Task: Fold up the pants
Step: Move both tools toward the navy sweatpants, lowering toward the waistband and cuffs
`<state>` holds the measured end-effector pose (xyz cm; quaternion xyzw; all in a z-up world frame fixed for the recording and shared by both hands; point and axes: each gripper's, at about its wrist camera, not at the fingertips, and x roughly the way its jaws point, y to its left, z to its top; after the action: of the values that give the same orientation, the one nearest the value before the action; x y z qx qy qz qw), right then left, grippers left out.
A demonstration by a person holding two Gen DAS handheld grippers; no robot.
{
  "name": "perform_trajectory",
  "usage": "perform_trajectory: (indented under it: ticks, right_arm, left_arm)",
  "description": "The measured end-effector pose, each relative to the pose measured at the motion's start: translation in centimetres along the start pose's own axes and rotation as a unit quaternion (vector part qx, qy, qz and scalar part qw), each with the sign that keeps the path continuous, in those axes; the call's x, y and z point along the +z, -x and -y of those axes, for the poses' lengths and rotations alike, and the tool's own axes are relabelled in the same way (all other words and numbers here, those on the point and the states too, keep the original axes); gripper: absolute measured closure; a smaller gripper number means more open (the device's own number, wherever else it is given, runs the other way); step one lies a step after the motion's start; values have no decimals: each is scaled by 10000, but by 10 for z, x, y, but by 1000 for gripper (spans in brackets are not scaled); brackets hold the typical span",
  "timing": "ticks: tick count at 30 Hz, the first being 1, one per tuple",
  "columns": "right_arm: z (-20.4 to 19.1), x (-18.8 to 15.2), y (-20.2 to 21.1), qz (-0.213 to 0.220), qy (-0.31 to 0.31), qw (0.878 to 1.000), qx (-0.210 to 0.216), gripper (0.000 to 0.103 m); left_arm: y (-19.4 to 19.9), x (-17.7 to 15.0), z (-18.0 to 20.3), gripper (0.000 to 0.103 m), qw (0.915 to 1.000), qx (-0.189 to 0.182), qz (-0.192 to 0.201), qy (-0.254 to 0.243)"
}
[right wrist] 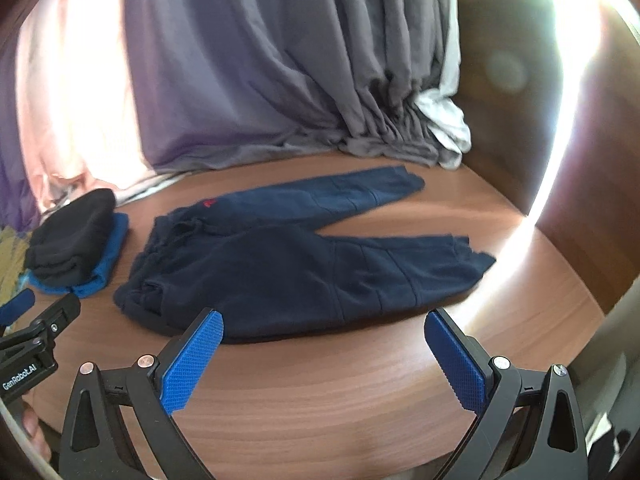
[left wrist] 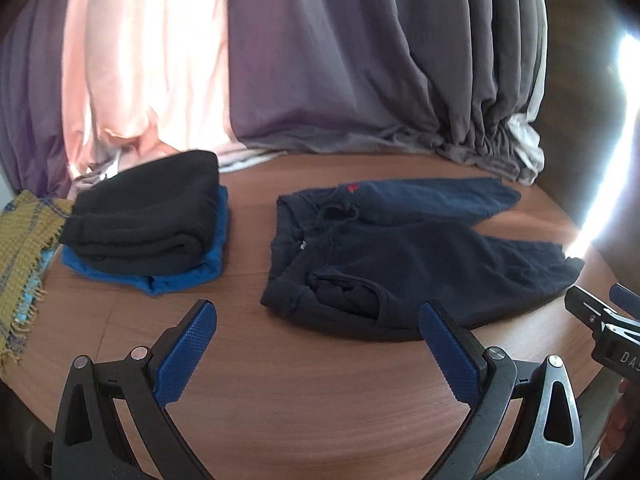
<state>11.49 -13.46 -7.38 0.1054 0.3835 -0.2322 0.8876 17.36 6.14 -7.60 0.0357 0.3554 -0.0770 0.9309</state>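
Navy pants [left wrist: 400, 256] lie flat and unfolded on the wooden surface [left wrist: 320, 392], waistband toward my left, both legs running out to the right and splayed apart in a V. My left claw [left wrist: 318, 350] hangs just short of the near waist edge, blue pads [left wrist: 184, 356] wide apart, nothing between them. My right claw [right wrist: 324, 354] sits by the near edge of the lower leg, pads [right wrist: 456, 364] also spread wide, empty. Neither claw touches the fabric as far as I can tell. Drawstring [left wrist: 332, 216] is visible at the waist, plus a small red mark [left wrist: 352, 188] near the far hip; too blurred to read. A pocket or fold flap [left wrist: 344, 286] bunches near the front waist, can't tell which. Far leg cuff [right wrist: 408, 178] ends near the curtain hem; near cuff [right wrist: 476, 258] sits by a strong glare streak that washes out the surface's right edge. To the left of the pants, well apart, a folded black garment [left wrist: 148, 224] sits on top of a folded blue one [left wrist: 184, 278]; only the blue one's edges show. Farther left, a yellow fringed woven cloth [left wrist: 24, 264], cut off by the frame. Grey-purple curtain [left wrist: 320, 60] drapes behind, its hem resting on the surface; a white cloth [right wrist: 448, 120] peeks out at its right end. Each claw's tip shows at the edge of the other view, mostly cropped.
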Motion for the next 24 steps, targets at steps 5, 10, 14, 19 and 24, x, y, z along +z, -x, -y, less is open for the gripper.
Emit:
perform_trajectory:
  ticks: [5, 10, 14, 19, 24]
  right_arm:
    - [10, -4, -22, -276, -182, 9994, -113, 1]
    - [20, -5, -51, -509, -151, 9986, 23, 1]
    - [30, -5, -76, -657, -190, 9976, 92, 2]
    - [40, -3, -100, -866, -337, 9954, 247, 9]
    - [39, -4, -113, -1003, -347, 9937, 352, 14]
  left_arm:
    - [-28, -5, 8, 0, 9995, -16, -312, 9]
    - [-48, -10, 12, 1, 9983, 147, -538, 192]
    - [-64, -11, 17, 3, 9975, 340, -586, 181]
    - [-82, -15, 20, 7, 9962, 330, -740, 327]
    - [-98, -16, 19, 14, 9949, 193, -896, 425]
